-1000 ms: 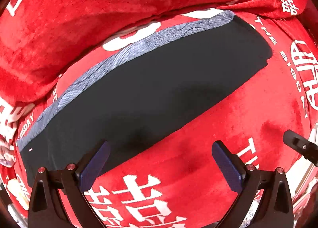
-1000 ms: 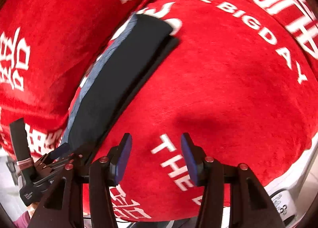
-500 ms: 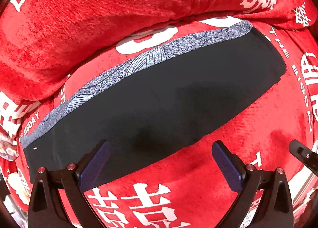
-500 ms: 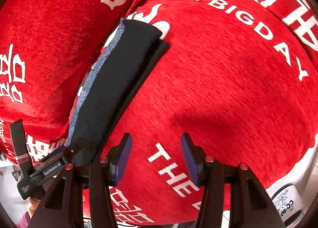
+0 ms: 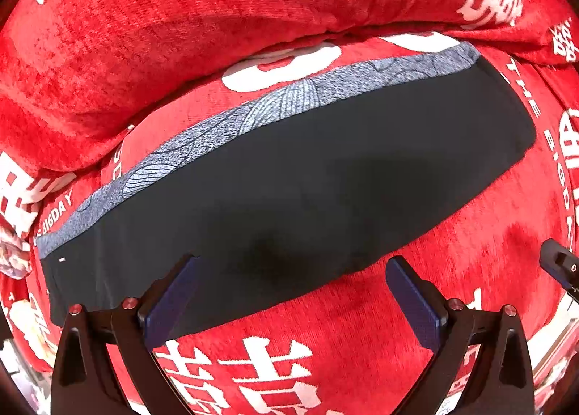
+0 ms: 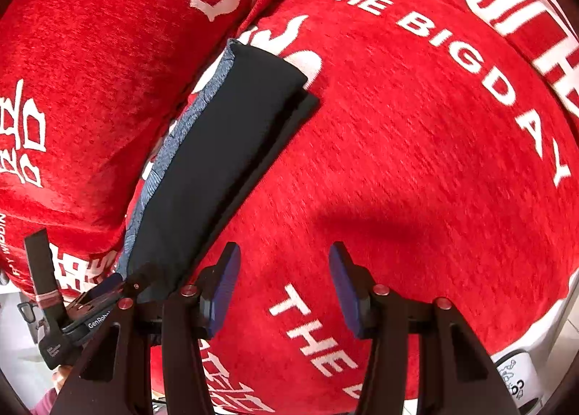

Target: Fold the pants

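The black pants (image 5: 289, 190) lie flat as a long folded strip on a red sofa seat, with a grey patterned band (image 5: 253, 114) along the far edge. My left gripper (image 5: 293, 292) is open and empty, hovering over the pants' near edge. In the right wrist view the pants (image 6: 217, 161) run away along the seat's back, layers stacked at the far end. My right gripper (image 6: 284, 288) is open and empty over bare red cushion, to the right of the pants. The left gripper (image 6: 105, 292) shows at the lower left of that view.
The red seat cushion (image 6: 416, 161) carries white lettering. A red back cushion (image 5: 217, 17) rises behind the pants. The right gripper's tip (image 5: 559, 265) shows at the right edge of the left view. The sofa's front edge and white floor (image 6: 524, 360) lie at lower right.
Both grippers have shifted slightly toward the pants, so the pants sit larger and more central in the left view. Both stay open and empty.
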